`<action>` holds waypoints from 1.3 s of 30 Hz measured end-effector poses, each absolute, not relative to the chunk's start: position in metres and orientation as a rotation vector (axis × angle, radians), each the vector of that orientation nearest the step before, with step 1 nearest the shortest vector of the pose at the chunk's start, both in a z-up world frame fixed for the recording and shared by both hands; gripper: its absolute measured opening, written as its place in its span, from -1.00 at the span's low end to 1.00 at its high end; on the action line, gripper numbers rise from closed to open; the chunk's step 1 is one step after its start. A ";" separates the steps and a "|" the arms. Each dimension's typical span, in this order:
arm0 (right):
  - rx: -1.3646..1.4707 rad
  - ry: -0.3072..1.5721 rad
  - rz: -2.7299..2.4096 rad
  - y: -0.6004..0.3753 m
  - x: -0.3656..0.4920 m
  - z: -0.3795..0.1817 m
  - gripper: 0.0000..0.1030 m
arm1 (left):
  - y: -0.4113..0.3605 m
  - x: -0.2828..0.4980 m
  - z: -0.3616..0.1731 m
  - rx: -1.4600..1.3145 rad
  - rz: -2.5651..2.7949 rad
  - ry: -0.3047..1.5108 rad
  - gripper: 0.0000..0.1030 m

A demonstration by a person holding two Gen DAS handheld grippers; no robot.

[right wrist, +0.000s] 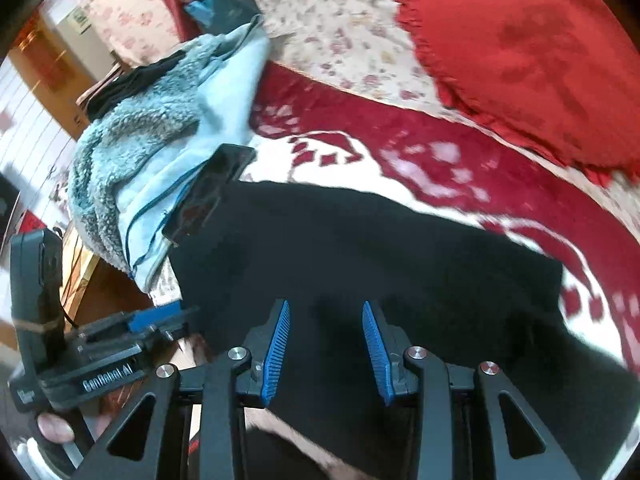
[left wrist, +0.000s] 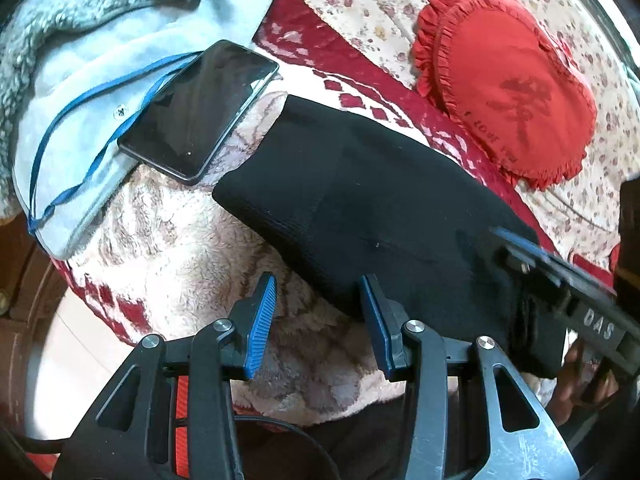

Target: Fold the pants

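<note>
Both wrist views over a bed. The pants (left wrist: 360, 208), black and already doubled into a thick rectangle, lie on the fleecy red-and-white blanket (left wrist: 168, 240). Near their far-left corner rests a phone (left wrist: 200, 110), its other end on a pale blue fleece jacket (left wrist: 92, 64); a red heart cushion (left wrist: 508, 80) sits beyond on the floral sheet (left wrist: 372, 0).

Left gripper (left wrist: 320, 320): jaws apart and empty, one pad (left wrist: 262, 320) over the blanket, the other at the near edge of the pants. Right gripper (right wrist: 325, 344): jaws apart and empty, hovering over the near half of the pants (right wrist: 360, 248); this view is motion-blurred.

Risks, as judged from this layout: a further fold swept toward the far-left corner could catch the phone (right wrist: 212, 196) and push it off the jacket (right wrist: 168, 120). A pad closing low could pinch the blanket with the cloth and drag it. Gripping only the top layer would let the stacked layers slide apart and undo the fold.
</note>
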State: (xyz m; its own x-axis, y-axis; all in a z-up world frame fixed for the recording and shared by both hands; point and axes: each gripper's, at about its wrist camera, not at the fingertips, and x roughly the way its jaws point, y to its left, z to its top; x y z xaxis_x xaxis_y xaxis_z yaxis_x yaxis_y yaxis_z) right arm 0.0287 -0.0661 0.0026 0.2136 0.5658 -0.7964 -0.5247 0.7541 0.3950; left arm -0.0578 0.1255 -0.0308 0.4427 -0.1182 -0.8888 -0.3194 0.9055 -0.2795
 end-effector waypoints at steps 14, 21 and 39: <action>-0.078 1.074 0.904 0.015 0.072 0.012 -0.12 | 0.143 -0.052 -0.044 -0.580 0.142 1.088 0.05; -0.139 1.085 0.927 0.042 0.087 0.002 -0.09 | 0.144 -0.046 -0.048 -0.591 0.142 1.090 0.13; -0.094 1.158 1.017 0.083 0.106 -0.036 -0.15 | 0.141 -0.039 -0.046 -0.598 0.139 1.046 -0.29</action>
State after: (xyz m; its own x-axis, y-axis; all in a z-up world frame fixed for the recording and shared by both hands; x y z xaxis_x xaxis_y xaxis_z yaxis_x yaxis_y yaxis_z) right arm 0.1060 0.0834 -0.0356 0.0304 0.6140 -0.7887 -0.7030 0.5741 0.4198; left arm -0.0388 0.1410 -0.0462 0.5084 -0.1691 -0.8443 -0.3833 0.8336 -0.3978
